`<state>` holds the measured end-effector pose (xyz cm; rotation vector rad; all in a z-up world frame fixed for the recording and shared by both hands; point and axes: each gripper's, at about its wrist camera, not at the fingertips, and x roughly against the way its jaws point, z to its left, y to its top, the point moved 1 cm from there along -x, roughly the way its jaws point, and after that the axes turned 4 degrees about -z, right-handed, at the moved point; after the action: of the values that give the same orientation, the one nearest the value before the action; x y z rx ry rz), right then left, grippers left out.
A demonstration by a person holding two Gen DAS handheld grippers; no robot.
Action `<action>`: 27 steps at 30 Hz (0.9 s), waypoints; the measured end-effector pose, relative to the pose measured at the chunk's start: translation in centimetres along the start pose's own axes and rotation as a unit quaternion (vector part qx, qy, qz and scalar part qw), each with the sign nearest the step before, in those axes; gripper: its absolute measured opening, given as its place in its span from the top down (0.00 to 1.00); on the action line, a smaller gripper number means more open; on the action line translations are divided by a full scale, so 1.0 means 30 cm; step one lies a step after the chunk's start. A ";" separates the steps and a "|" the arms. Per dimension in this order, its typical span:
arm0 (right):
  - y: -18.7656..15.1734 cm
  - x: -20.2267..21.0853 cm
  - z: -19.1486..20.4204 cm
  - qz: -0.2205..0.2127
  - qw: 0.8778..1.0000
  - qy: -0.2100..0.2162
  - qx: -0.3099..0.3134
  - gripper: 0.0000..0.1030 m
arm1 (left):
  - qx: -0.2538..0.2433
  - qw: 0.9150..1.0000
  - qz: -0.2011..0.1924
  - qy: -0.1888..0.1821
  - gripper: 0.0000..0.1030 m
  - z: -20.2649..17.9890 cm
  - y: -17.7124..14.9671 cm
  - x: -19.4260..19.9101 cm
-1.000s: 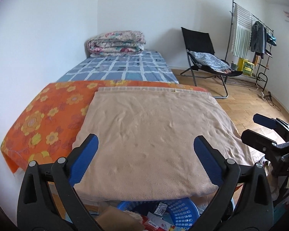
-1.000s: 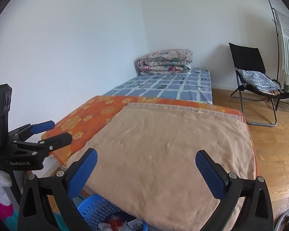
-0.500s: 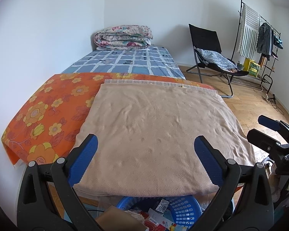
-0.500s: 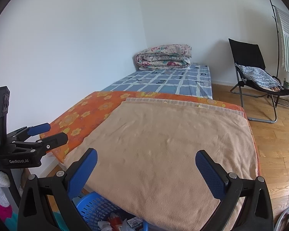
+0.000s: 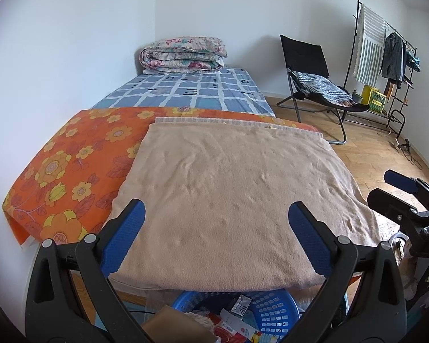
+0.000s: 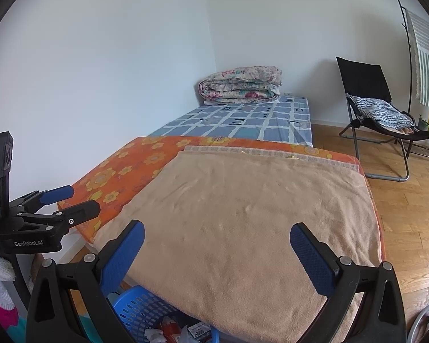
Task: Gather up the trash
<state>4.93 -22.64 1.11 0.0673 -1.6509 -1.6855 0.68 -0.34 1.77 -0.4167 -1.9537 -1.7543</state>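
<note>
We hold both grippers side by side over the near edge of a low bed. Our left gripper (image 5: 214,228) has its blue pads spread wide with nothing between them, and our right gripper (image 6: 217,245) is spread just as wide and likewise carries nothing. Each shows up in the other's view: the right one at the right edge of the left view, the left one at the left edge of the right view. Below and between the fingers sits a blue basket (image 5: 274,311), partly tucked under the overhanging tan blanket (image 5: 237,200). Inside the basket lies the trash (image 5: 234,318): wrappers, crumpled paper and a brown cardboard piece, most of it cut off by the frame edge. In the right view the same basket (image 6: 140,308) appears lower left, with scraps (image 6: 171,328) in it. The blanket lies flat over an orange flowered sheet (image 5: 71,165), which covers the near part of the bed; farther back is a blue checked sheet (image 5: 191,91) with a folded quilt (image 5: 183,54) against the wall. A black chair (image 5: 309,68) stands on the wooden floor (image 5: 369,154) to the right, near a clothes rack (image 5: 386,48).
</note>
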 end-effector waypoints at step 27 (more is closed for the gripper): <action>-0.007 -0.014 -0.018 0.005 1.000 0.000 -0.009 0.00 | -0.001 1.000 0.002 0.001 0.01 0.002 0.001 -0.001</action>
<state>5.43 -22.89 0.65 0.0506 -1.6341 -1.6917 0.71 -0.26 1.78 -0.4201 -1.9482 -1.7539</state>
